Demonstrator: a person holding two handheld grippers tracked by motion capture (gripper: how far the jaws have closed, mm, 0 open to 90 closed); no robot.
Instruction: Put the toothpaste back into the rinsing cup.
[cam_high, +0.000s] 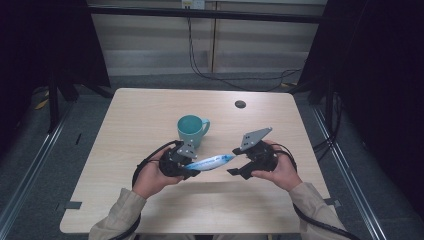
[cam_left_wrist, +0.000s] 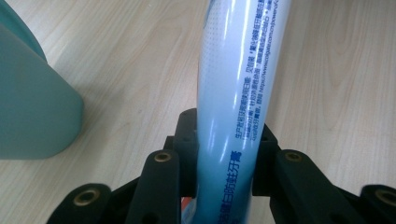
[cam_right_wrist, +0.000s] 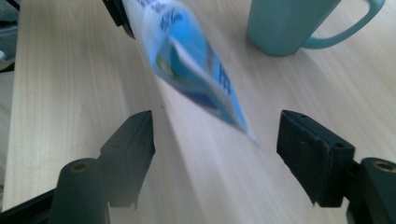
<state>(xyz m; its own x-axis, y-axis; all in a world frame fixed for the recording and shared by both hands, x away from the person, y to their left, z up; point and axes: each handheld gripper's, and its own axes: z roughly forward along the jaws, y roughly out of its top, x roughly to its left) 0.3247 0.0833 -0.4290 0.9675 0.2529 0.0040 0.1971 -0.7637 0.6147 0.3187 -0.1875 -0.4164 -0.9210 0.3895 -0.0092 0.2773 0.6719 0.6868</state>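
In the high view, a white and blue toothpaste tube (cam_high: 211, 162) hung level above the light wooden desk (cam_high: 150, 115), just in front of a teal mug (cam_high: 192, 129). The left tongs (cam_high: 192, 169) clamped one end of it. Its other end pointed at the right tongs (cam_high: 231, 161), which stood just beside that tip.

In the left gripper view, the toothpaste tube (cam_left_wrist: 236, 93) ran straight up from between the two black jaws, glossy white with blue printed lettering along its side. The jaws pressed on it from both sides. The teal mug (cam_left_wrist: 32, 98) stood on the desk at the left edge.

In the right gripper view, the toothpaste tube (cam_right_wrist: 191, 60) came down from the top, blurred, its flat crimped end blue and white. That end hung between the right tongs (cam_right_wrist: 215, 135), nearer one jaw. The jaws stood wide, clear of it on both sides.
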